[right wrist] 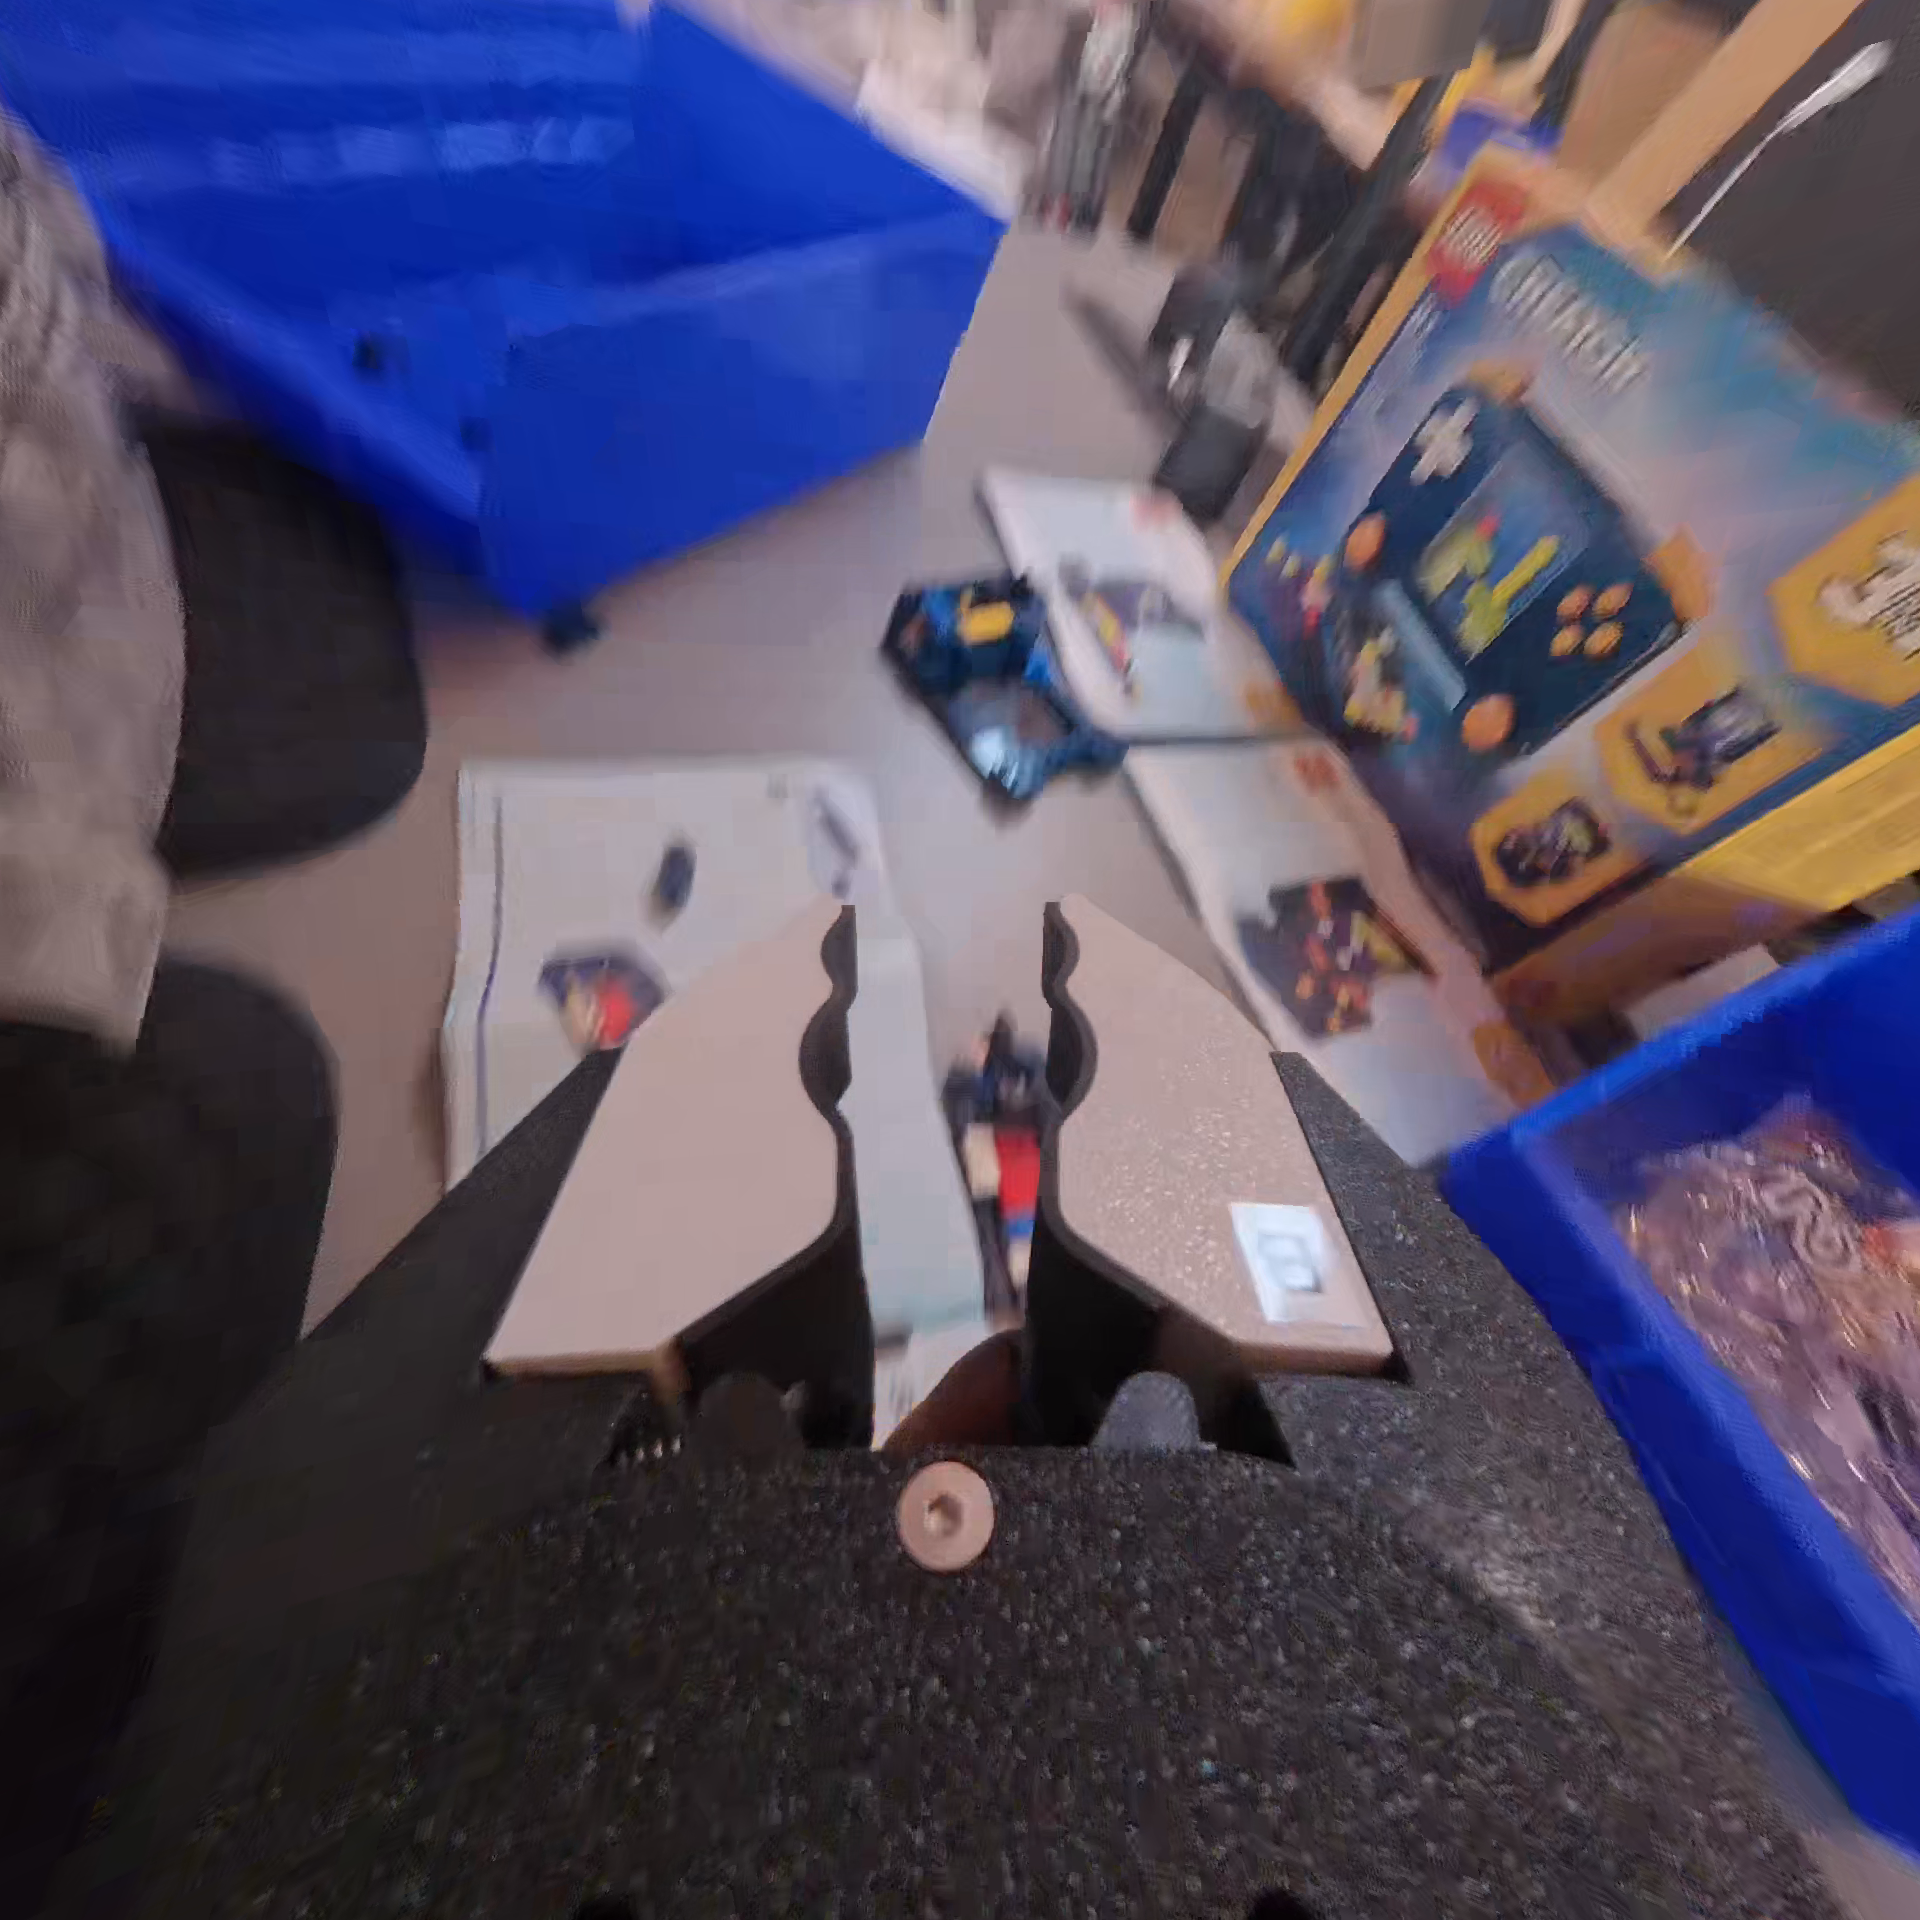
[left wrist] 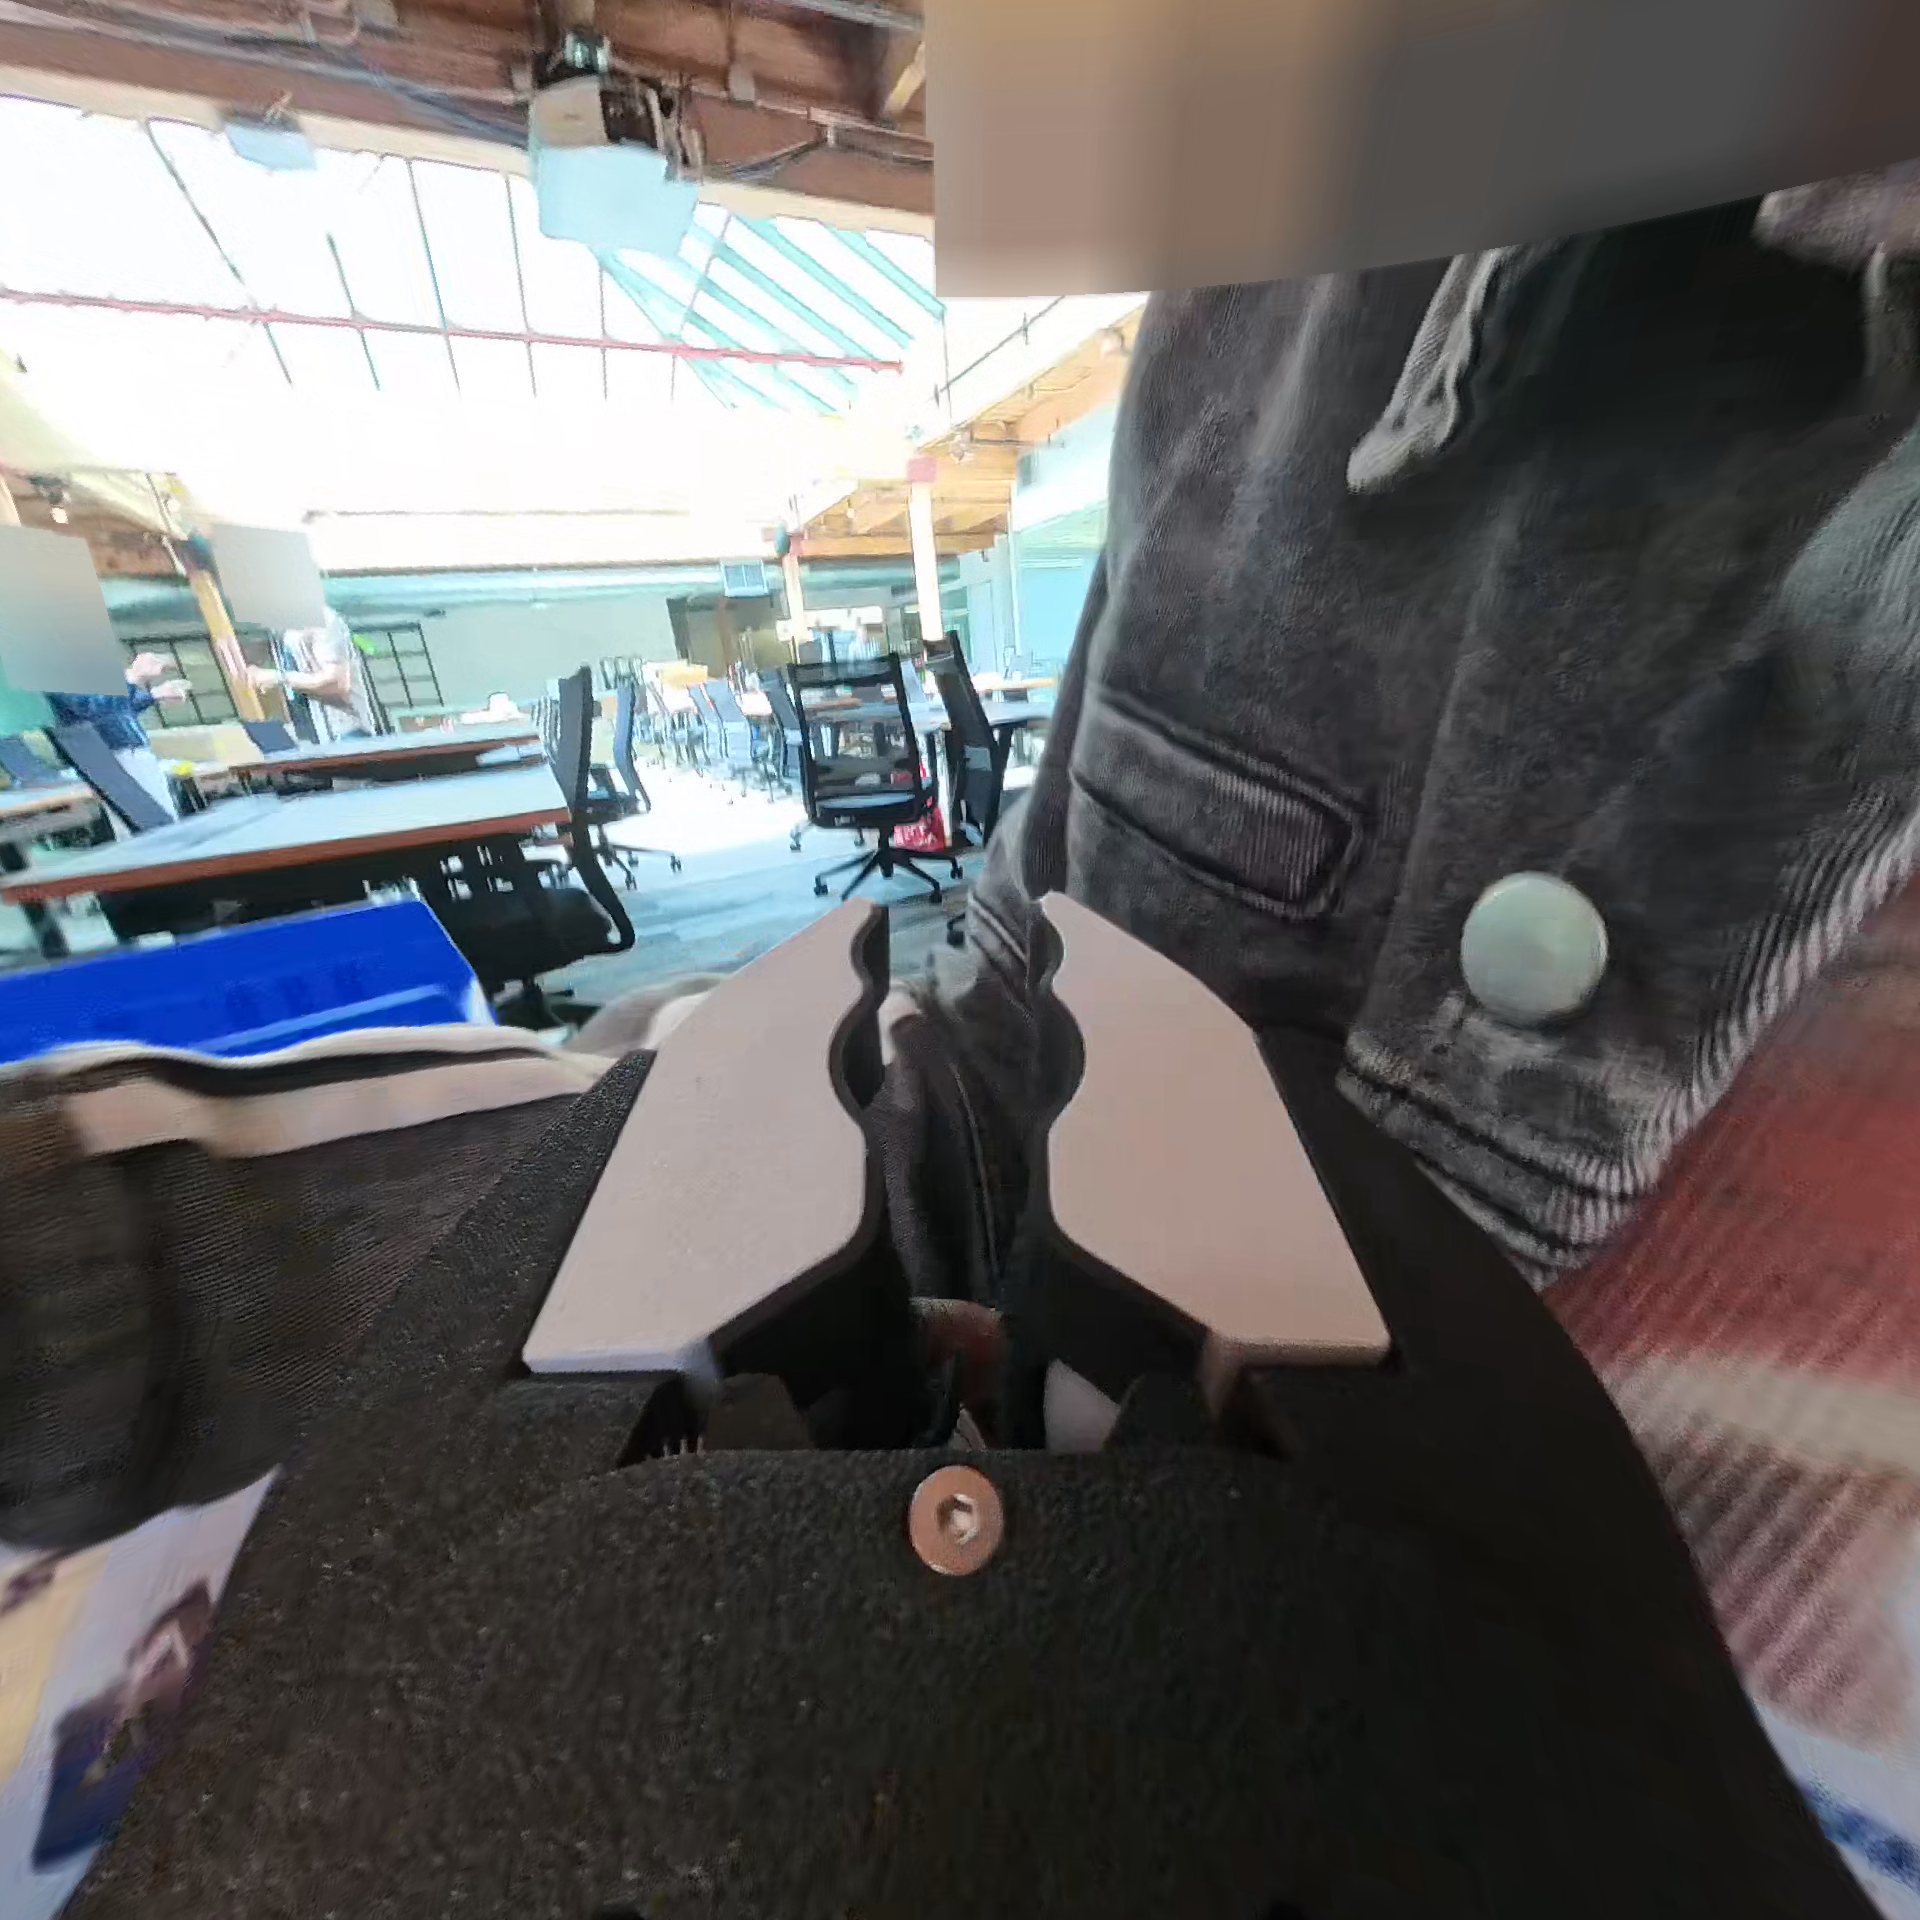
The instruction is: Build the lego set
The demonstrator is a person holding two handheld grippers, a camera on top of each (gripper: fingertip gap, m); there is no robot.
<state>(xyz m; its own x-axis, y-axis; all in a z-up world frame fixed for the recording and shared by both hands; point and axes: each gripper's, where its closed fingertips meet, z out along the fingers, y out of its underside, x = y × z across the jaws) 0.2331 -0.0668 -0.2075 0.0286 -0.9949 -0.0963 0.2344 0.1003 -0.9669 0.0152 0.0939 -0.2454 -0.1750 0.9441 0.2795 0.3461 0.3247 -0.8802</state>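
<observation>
Mostly blur on the right side. Big blue bin [right wrist: 520,312] far left, printed toy box [right wrist: 1558,571] propped at right, open booklet [right wrist: 623,862] flat on the table. Right gripper [right wrist: 948,914] hangs above the booklet, fingers apart, gripping nothing. A small blue-and-red figure [right wrist: 1003,1122] lies below the gap, long axis roughly along the fingers. Left gripper [left wrist: 961,914] points at a person's grey denim jacket [left wrist: 1455,623]. Its fingers are parted with a fabric fold between them; can't tell if it is pinched.
</observation>
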